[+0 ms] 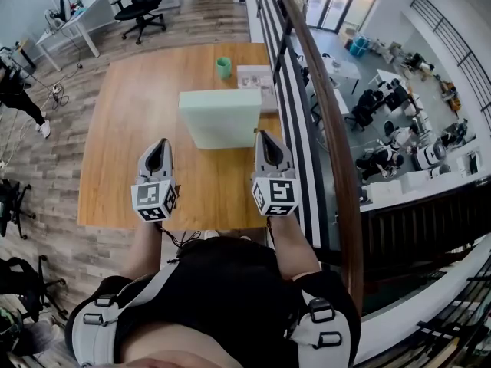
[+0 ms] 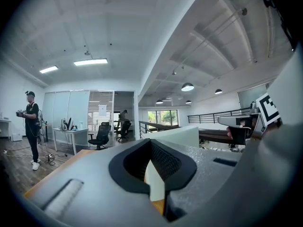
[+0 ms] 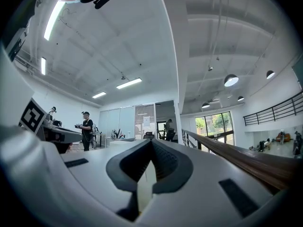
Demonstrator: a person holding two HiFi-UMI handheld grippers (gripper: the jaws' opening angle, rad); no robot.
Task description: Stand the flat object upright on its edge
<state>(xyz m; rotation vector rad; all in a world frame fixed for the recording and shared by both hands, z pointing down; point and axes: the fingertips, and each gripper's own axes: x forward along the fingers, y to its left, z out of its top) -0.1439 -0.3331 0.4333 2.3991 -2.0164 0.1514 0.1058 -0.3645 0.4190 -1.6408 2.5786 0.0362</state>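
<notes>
A pale green flat slab (image 1: 220,121) stands on the wooden table (image 1: 130,129); it looks upright on its long edge, top edge and near face toward me. My left gripper (image 1: 159,146) is held over the table's front part, left of the slab and apart from it. Its jaws are shut with nothing between them. Close to the slab's lower right corner, my right gripper (image 1: 265,136) is likewise shut and empty. In the left gripper view the slab (image 2: 177,135) rises beyond the shut left gripper (image 2: 151,143). The right gripper view shows the right gripper (image 3: 151,143) pointing over the table.
A green cup (image 1: 223,67) and a flat white box (image 1: 257,77) sit at the table's far right. A wooden-topped railing (image 1: 322,106) runs along the table's right edge over a drop. A person (image 1: 19,90) and an office chair (image 1: 142,6) stand off to the left.
</notes>
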